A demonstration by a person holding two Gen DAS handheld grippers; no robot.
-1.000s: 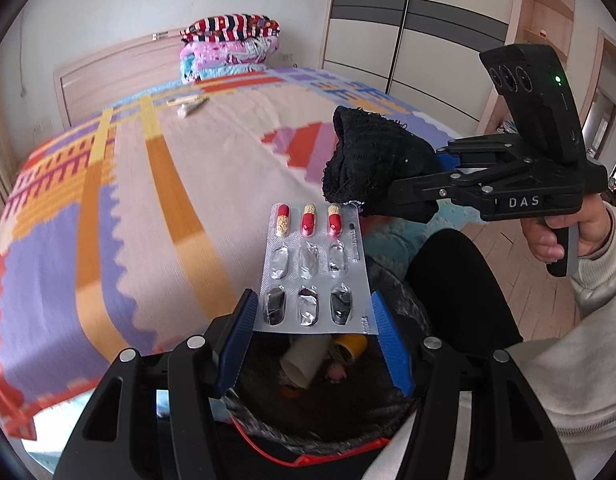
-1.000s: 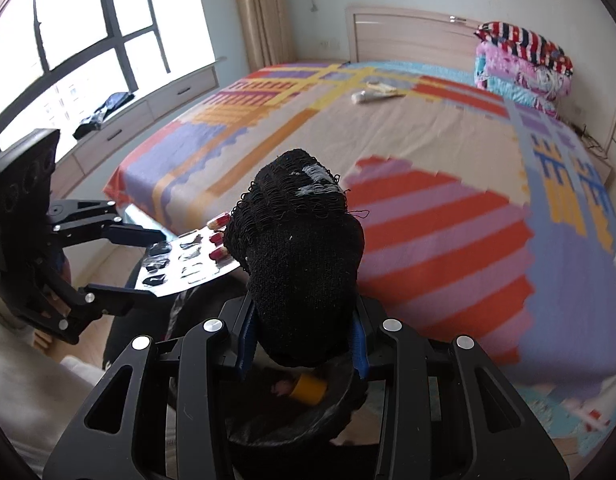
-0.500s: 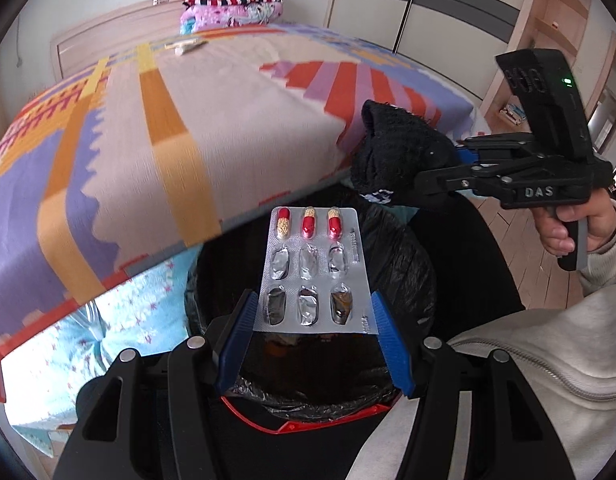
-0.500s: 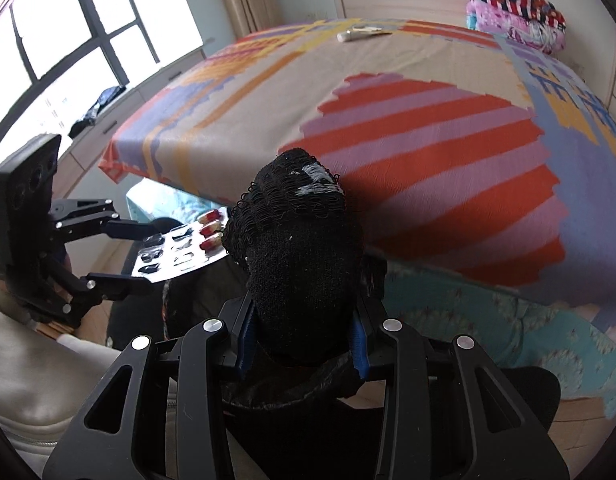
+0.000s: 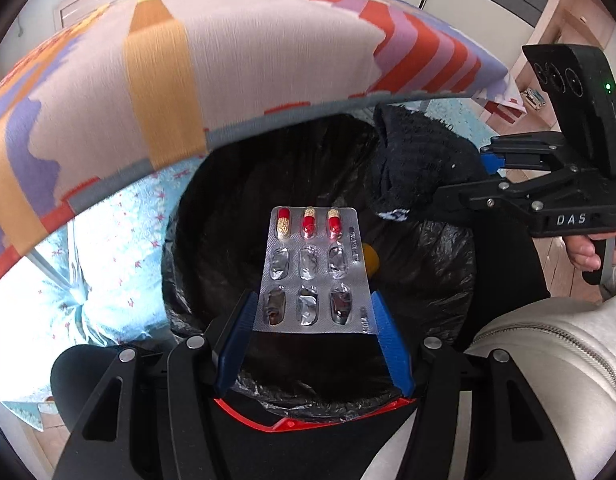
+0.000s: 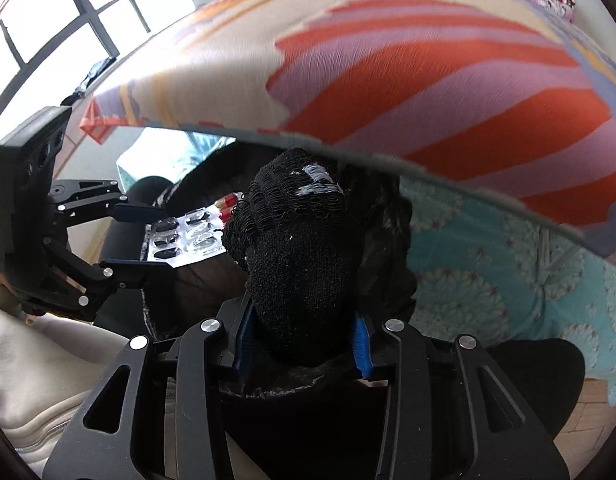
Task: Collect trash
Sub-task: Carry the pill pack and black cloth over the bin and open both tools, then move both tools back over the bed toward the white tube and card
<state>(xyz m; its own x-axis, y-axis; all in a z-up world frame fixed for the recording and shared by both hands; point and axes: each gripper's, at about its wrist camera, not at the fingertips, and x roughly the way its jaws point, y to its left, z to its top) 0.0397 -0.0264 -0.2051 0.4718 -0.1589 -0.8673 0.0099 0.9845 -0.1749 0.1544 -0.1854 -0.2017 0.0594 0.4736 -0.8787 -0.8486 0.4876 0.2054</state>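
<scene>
My left tongs grip a blister pack by its long edges, flat over the mouth of the trash bin lined with a black bag, so it should fall straight in on release. My right tongs have a black knitted sock wedged between the blue pads; the jaws are opening, though the pads seem still to touch it. It also hangs above the bin, beside the bed. Bin contents mostly dark: only a yellow thing shows. The sock blocks much of the right view.
</scene>
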